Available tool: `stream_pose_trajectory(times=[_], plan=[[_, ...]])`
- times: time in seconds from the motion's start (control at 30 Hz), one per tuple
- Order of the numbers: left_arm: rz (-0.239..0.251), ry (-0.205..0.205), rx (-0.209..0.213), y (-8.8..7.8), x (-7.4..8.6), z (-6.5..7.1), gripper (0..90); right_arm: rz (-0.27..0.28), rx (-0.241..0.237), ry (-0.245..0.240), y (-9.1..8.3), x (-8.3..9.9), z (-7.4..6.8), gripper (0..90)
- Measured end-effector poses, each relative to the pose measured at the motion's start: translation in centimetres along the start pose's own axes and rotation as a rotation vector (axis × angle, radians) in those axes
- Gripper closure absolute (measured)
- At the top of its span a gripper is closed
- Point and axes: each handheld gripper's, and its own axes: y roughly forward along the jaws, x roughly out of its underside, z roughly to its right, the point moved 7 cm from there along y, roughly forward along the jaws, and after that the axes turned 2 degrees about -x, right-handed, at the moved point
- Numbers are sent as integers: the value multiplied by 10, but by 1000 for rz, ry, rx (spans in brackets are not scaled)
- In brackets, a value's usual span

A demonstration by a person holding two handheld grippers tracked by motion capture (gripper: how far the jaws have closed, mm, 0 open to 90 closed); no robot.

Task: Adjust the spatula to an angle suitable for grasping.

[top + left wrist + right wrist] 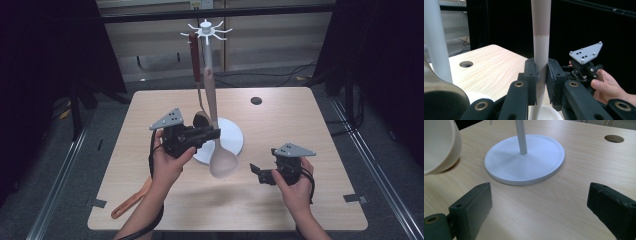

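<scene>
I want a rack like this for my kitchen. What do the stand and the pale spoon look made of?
The stand looks like white matte-painted metal or plastic: uniform, soft sheen. The pale spoon looks like matte silicone or plastic: smooth, two-toned handle. Neither is certain.

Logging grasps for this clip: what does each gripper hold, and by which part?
The left gripper is shut on the beige spoon, gripping its handle partway down. The right gripper is open, holding nothing.
</scene>
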Motion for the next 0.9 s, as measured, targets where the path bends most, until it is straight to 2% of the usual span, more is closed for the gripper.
stream_pose_trajectory(times=[0.1, 0.2, 0.27, 0.43, 0.67, 0.9], plan=[[-2, 12, -5, 0, -5, -1, 798, -2, -4, -6, 0, -1, -1, 54], [14, 5, 5, -1, -12, -3, 799, -1, -8, -9, 0, -2, -1, 54], [7, 18, -8, -2, -16, -4, 798, -2, -9, -9, 0, -2, -1, 55], [11, 31, -2, -2, -25, -4, 798, 12, -19, -3, 0, -3, -1, 55], [20, 18, 3, 0, -35, -7, 798, 22, -27, 1, -2, -5, -1, 57], [6, 13, 5, 5, -39, -10, 799, 26, -29, 7, -2, -5, 0, 57]])
